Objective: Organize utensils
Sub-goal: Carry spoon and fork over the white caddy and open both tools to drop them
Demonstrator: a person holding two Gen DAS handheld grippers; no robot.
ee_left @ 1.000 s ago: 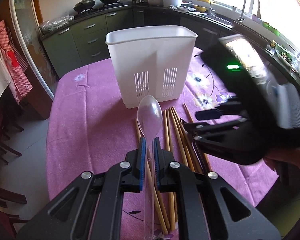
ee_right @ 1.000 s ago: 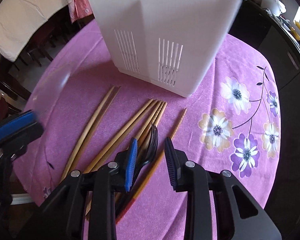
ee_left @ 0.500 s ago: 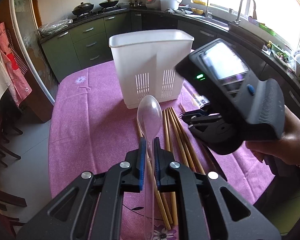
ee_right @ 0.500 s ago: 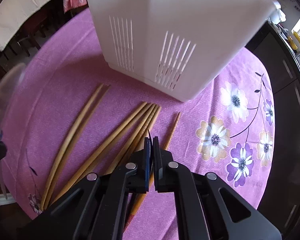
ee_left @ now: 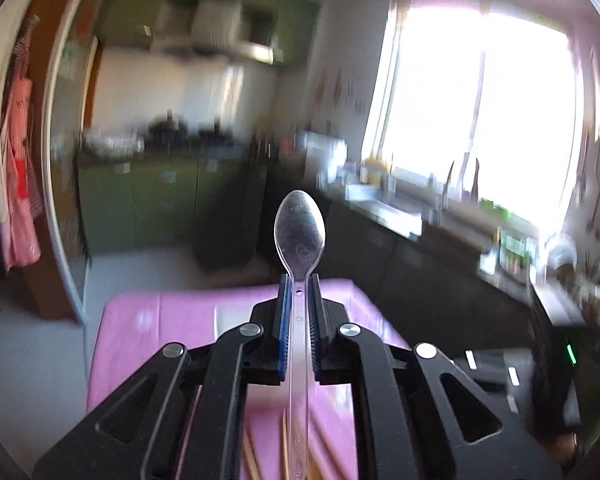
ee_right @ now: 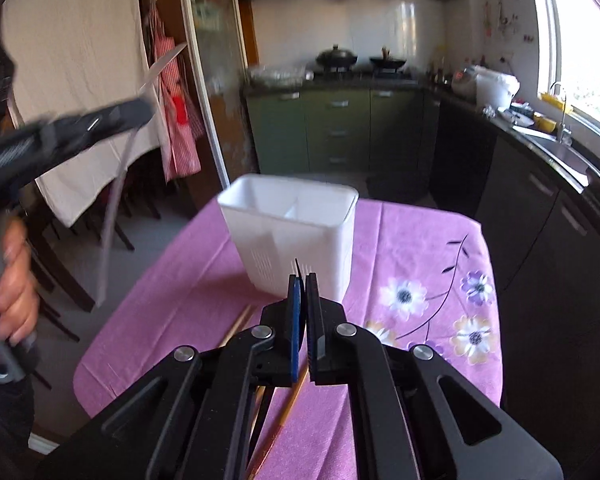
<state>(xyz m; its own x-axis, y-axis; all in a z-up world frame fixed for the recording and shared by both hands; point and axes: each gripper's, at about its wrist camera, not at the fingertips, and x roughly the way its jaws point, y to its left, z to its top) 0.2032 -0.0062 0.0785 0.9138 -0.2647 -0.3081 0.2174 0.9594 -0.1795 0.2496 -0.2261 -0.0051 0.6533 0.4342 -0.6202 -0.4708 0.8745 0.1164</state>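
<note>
My left gripper [ee_left: 299, 286] is shut on a clear plastic spoon [ee_left: 299, 228], bowl pointing up, held high above the purple table [ee_left: 152, 320]. It also shows at the left of the right wrist view [ee_right: 112, 116] with the spoon handle [ee_right: 112, 216] hanging down. My right gripper [ee_right: 303, 280] is shut on a black plastic fork [ee_right: 297, 267], whose tines stick out above the pads. The white two-compartment utensil holder [ee_right: 292, 236] stands on the table just beyond the right gripper. Wooden chopsticks [ee_right: 288, 408] lie on the cloth below.
The purple flowered tablecloth [ee_right: 420, 280] covers the table. Dark chairs [ee_right: 60, 280] stand at the left. Kitchen counters with a sink [ee_right: 556, 148] run along the right, green cabinets [ee_right: 332, 132] at the back.
Both grippers have lifted from the table. The left one tilted up with the spoon. The right one, which closed on the fork, raised it toward the white holder.
</note>
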